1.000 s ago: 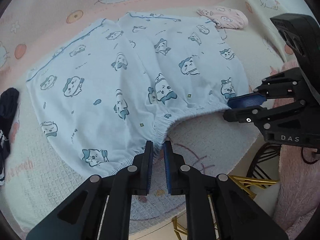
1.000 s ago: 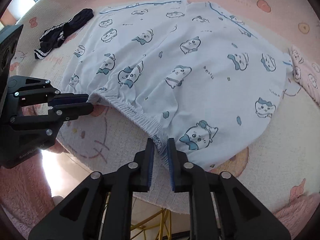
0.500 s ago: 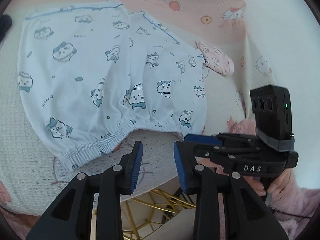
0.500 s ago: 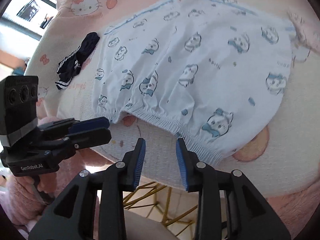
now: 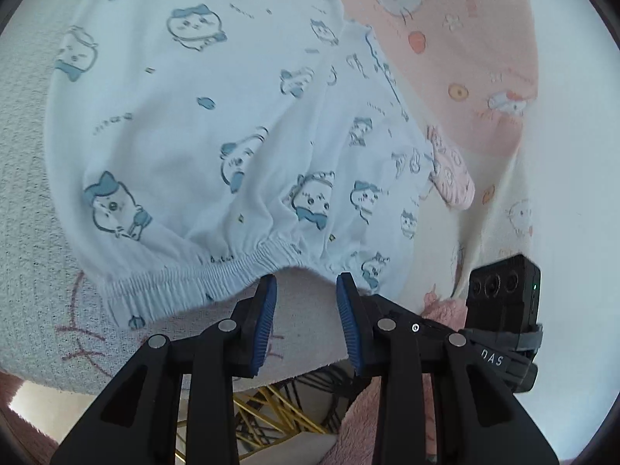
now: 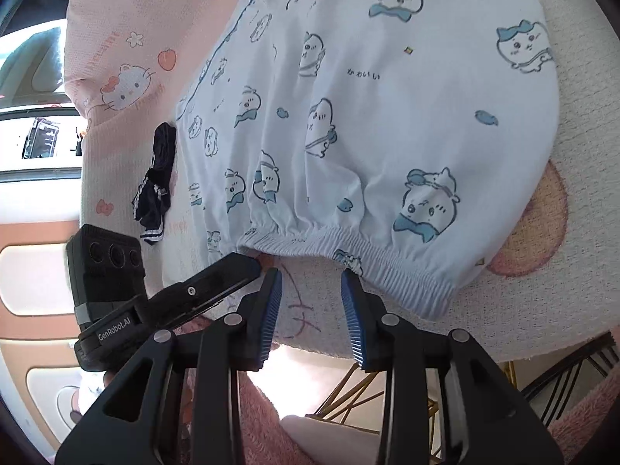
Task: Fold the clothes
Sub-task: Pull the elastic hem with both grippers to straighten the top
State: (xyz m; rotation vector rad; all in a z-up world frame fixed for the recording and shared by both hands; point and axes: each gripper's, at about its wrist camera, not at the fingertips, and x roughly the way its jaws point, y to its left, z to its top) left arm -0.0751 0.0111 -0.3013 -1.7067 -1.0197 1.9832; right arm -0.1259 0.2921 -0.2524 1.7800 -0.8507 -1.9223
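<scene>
Two grippers are seen at the near edge of a pink cartoon-print blanket (image 5: 457, 58), on which a pair of white shorts (image 5: 201, 124) with blue cartoon animals is spread flat. The gathered elastic waistband (image 5: 217, 275) is turned toward both cameras, the leg openings point away toward the far side of the blanket, and the long axis of the waistband is laid roughly along the near edge. The left gripper (image 5: 305, 310) is held level just short of the waistband, its blue-padded jaws spread apart with nothing between them; the right gripper (image 6: 312, 306) is posed the same way, jaws parted and empty, just below the waistband. Only in the left view is a small pink garment (image 5: 451, 178) shown, lying against the right side of the shorts, with the body of the right gripper at the lower right. Only in the right view is a dark crumpled garment (image 6: 157, 178) with white stripes shown just beside the shorts' left side, with the left gripper reaching in from the lower left
</scene>
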